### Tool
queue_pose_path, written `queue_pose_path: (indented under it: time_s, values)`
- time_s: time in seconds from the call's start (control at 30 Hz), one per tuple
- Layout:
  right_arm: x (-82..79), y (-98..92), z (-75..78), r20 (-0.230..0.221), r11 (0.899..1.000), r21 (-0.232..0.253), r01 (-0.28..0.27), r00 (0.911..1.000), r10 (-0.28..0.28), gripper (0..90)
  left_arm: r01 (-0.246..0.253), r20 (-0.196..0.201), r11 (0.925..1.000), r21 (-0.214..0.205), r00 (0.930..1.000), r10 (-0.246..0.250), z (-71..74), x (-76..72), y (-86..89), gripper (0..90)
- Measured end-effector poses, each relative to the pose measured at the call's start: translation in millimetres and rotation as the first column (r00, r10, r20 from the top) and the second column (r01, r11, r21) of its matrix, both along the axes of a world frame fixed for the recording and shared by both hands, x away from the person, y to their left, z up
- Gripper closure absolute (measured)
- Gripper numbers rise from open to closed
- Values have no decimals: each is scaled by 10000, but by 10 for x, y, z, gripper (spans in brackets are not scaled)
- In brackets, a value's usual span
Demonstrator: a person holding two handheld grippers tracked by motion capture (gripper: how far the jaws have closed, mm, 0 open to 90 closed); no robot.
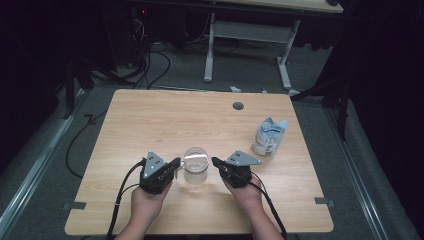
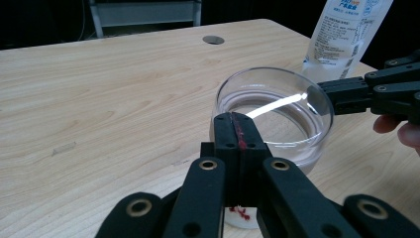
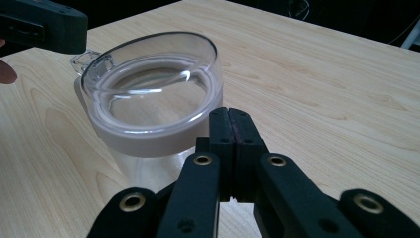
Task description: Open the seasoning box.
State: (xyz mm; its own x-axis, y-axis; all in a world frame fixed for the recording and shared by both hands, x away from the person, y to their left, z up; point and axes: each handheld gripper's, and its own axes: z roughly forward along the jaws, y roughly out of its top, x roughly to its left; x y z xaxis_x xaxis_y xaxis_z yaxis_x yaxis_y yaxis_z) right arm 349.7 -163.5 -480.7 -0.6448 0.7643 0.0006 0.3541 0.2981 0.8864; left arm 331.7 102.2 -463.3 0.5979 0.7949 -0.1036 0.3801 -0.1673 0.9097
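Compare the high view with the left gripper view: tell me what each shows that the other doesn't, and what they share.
High view alone: the person's two hands, the right hand-held gripper complete with its grey plate, the floor cables and a second table behind. Left gripper view alone: the left hand-held gripper seen close up with jaws shut, a red streak between them. Shared: the clear jar between the two grippers, the white pouch and the table's round hole.

A pale wood surface carries two things — a clear jar near the front, a pouch right.
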Motion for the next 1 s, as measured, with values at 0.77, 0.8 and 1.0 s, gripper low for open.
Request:
queue_pose_path:
  time_s: [0.77, 0.8, 1.0]
  values:
    - [-48, 90, 57, 273, 9995, 163, -270, 9993, 266, 895, 29, -136, 10000, 49, 9999, -28, -1, 14, -13, 900]
    - [-48, 90, 57, 273, 9995, 163, -270, 9993, 266, 895, 29, -136, 10000, 49, 9999, -28, -1, 14, -13, 900]
    - [-80, 92, 125, 442, 9983, 424, -397, 9983, 378, 896, 259, -122, 9996, 108, 9996, -257, -5, -88, 6, 883]
